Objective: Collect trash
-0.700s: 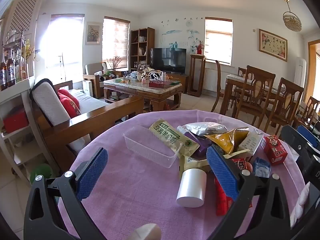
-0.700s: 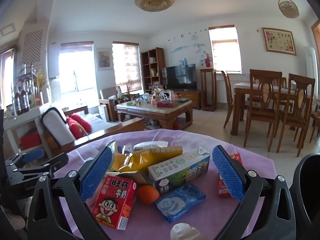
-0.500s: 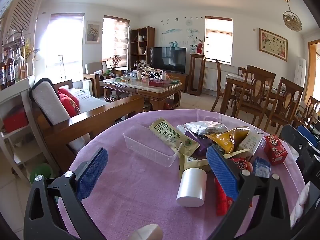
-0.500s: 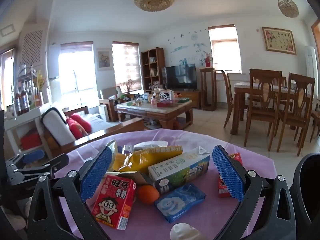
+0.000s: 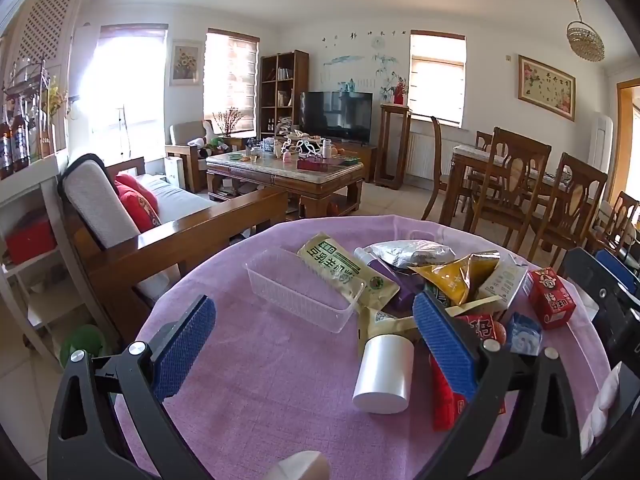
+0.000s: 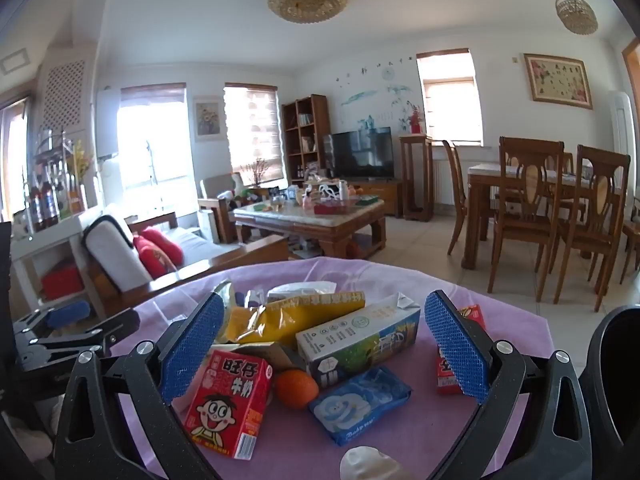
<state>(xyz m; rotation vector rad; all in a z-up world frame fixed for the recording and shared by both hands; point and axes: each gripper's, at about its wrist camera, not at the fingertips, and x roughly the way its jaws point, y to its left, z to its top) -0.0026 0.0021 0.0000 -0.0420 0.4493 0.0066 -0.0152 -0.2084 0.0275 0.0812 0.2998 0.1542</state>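
Observation:
A pile of trash lies on a round table with a purple cloth [image 5: 256,392]. In the left wrist view I see a clear plastic tray [image 5: 300,288], a green-and-cream pouch [image 5: 344,268], a white cup on its side [image 5: 384,372], a yellow snack bag [image 5: 452,276] and a red carton [image 5: 552,298]. My left gripper [image 5: 316,348] is open and empty above the cloth, the cup between its fingers. My right gripper [image 6: 324,344] is open and empty over a red milk carton [image 6: 228,404], an orange [image 6: 296,388], a blue tissue pack [image 6: 360,402] and a white-green carton [image 6: 360,340].
A dark bin [image 6: 612,384] stands at the right edge of the table. A wooden sofa [image 5: 160,236] is behind the table on the left. A coffee table [image 5: 288,176] and dining chairs [image 5: 516,192] stand further back.

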